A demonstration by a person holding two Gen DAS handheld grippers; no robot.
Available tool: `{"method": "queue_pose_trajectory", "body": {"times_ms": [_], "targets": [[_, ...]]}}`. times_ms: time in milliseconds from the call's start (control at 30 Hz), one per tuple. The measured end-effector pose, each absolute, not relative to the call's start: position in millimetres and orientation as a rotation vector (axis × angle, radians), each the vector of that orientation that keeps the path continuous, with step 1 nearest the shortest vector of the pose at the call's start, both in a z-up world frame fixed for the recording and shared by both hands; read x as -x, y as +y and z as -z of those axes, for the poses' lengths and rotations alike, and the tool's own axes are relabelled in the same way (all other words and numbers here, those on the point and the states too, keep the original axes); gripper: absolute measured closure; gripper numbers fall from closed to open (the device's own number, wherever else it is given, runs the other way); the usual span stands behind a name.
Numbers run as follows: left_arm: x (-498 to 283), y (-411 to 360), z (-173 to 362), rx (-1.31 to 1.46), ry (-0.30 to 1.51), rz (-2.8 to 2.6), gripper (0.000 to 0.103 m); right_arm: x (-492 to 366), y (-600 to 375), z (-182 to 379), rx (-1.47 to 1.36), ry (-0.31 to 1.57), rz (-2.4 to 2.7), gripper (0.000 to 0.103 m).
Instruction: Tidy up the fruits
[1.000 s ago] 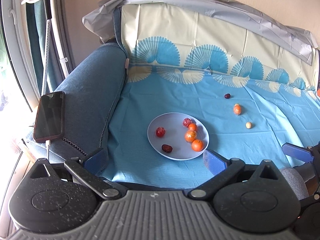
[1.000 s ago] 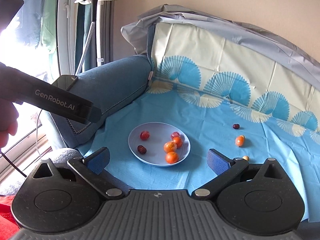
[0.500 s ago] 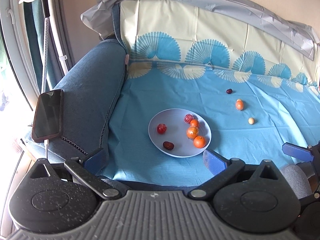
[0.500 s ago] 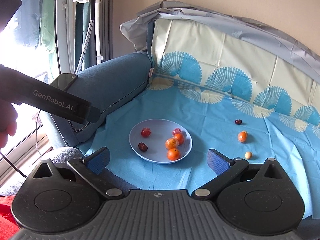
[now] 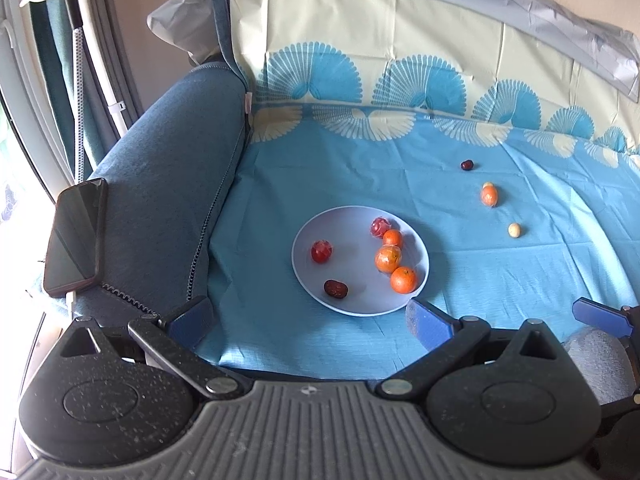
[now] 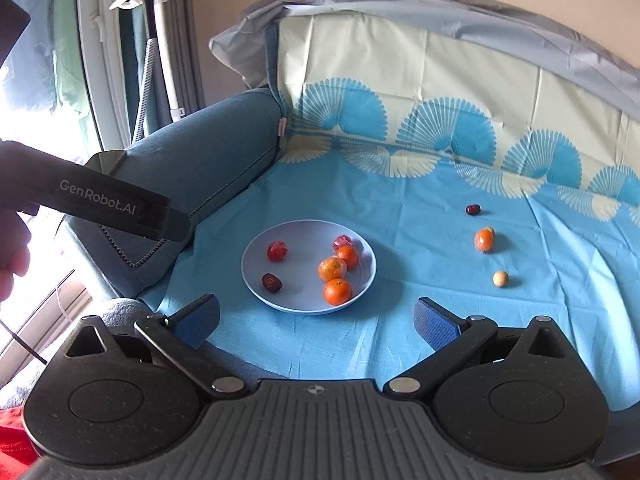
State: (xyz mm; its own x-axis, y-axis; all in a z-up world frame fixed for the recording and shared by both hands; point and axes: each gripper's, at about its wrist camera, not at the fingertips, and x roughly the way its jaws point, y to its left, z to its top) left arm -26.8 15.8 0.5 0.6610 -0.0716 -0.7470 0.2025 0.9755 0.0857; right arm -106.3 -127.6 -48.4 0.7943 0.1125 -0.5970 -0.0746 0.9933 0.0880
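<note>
Here a blue sofa (image 5: pixel 160 184) is draped in a light-blue cloth (image 5: pixel 360 168) with fan patterns, and a phone (image 5: pixel 74 236) lies on the sofa's arm. Both grippers hover at the front edge of the seat, well short of any fruit: the left gripper (image 5: pixel 308 318) is spread wide and holds nothing, and the right gripper (image 6: pixel 316 318) is likewise wide apart and empty. A pale plate (image 6: pixel 256 276) sits on the cloth in front of them. On it are three oranges (image 6: pixel 338 292) close together on its right half, two wrapped red fruits (image 6: pixel 277 251), one near the far rim and touching an orange, the other on the left half, and a dark date (image 6: pixel 272 282) near the front left. Off the plate to the right, well apart from it, lie a wrapped orange (image 6: pixel 484 239), a second date (image 6: pixel 473 209) beyond it, and a small pale fruit (image 6: pixel 500 279) nearer the camera.
</note>
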Motion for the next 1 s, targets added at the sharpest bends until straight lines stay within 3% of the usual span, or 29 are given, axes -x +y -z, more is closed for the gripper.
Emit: {"method": "queue_pose_trajectory", "body": {"times_ms": [700,1000], "targets": [[-44.9,-84.8,39.1,-0.279,0.914,0.252,0.0,38.6,-225.6,110.7,-0.156,0.7,0.165,0.001],[-90.0,-135.2,70.7,-0.318,0.965,0.283,0.0,-24.3,-282.5,172.9,-0.174,0.729,0.307,0.001]]}}
